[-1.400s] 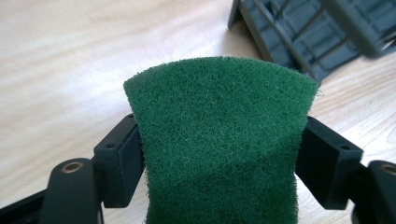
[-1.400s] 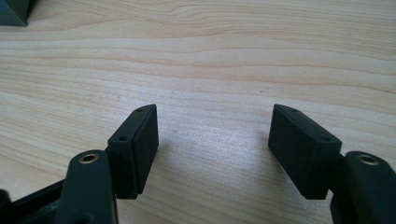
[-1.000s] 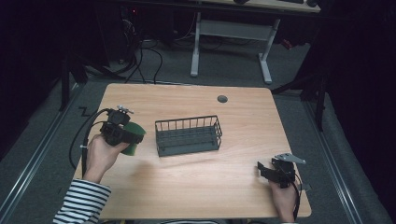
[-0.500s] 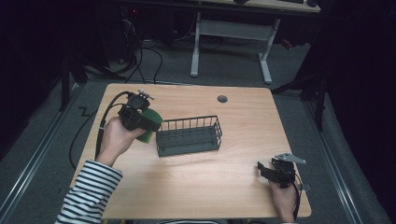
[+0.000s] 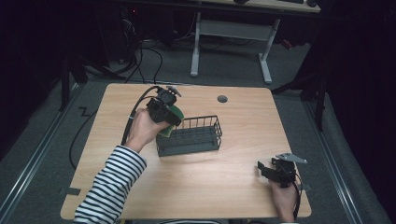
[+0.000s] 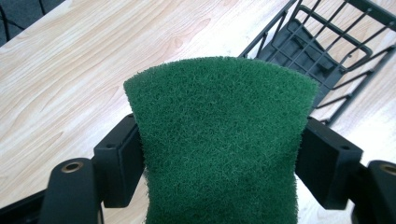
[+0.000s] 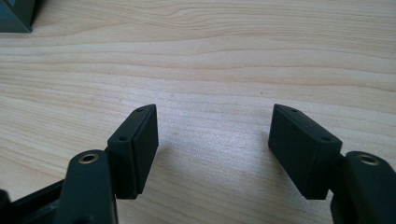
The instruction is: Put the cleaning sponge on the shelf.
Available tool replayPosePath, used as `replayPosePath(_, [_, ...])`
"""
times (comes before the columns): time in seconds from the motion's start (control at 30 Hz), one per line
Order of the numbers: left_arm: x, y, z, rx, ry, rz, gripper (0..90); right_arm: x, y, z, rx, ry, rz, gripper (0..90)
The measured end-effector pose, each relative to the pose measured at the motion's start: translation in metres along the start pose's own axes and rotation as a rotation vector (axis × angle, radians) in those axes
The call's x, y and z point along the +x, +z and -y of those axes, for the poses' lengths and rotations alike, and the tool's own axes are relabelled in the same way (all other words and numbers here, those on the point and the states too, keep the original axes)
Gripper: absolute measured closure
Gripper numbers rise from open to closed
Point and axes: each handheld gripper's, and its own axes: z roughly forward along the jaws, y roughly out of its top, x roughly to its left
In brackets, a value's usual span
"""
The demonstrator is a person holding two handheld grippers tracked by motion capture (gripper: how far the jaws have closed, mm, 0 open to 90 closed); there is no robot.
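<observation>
1. Over the left end of the wire basket, near the middle of the desk, the left gripper carries a green scouring pad. Its jaws are clamped on the pad's two side edges, and the pad stands up between them, bowed a little across its width.
2. In the high view the scouring pad hangs at the basket's near-left corner, above the rim and not yet inside. The basket is dark wire, open at the top, with a solid dark floor.
3. Down at the desk's near right corner, the right gripper rests low over bare wood, its jaws spread wide with nothing between them; the right gripper view shows the gap plainly.
4. The pad looks light and soft to me, a fibrous mat that bends rather than breaks. It should not slip, since the rough fibres catch on the jaw faces, and it is not fragile.
5. I judge the edge-to-edge hold a sound one: squeezing across the width stiffens the pad by curving it. A grip on one corner would let it flop.
6. Being so light, it may snag on the wire rim or cling to a jaw face when let go, so a release low inside the basket seems wiser.
</observation>
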Motion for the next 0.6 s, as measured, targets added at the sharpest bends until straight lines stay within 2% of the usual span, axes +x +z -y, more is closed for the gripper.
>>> replayPosePath(0.27, [-0.006, 0.017, -0.010, 0.012, 0.000, -0.006, 25.5, 0.000, 0.000, 0.000, -0.002, 0.001, -0.002, 33.2])
replayPosePath(0.3, [-0.009, 0.020, -0.011, 0.011, 0.011, -0.032, 25.5, 0.000, 0.000, 0.000, -0.003, 0.002, -0.002, 33.2])
replayPosePath(0.4, [-0.013, 0.025, -0.012, 0.011, 0.024, -0.048, 25.4, 0.000, 0.000, 0.000, -0.002, 0.000, -0.001, 33.2])
replayPosePath(0.6, [-0.014, 0.033, -0.014, 0.028, 0.024, -0.051, 25.3, 0.000, 0.000, 0.000, 0.001, 0.002, -0.001, 33.2])
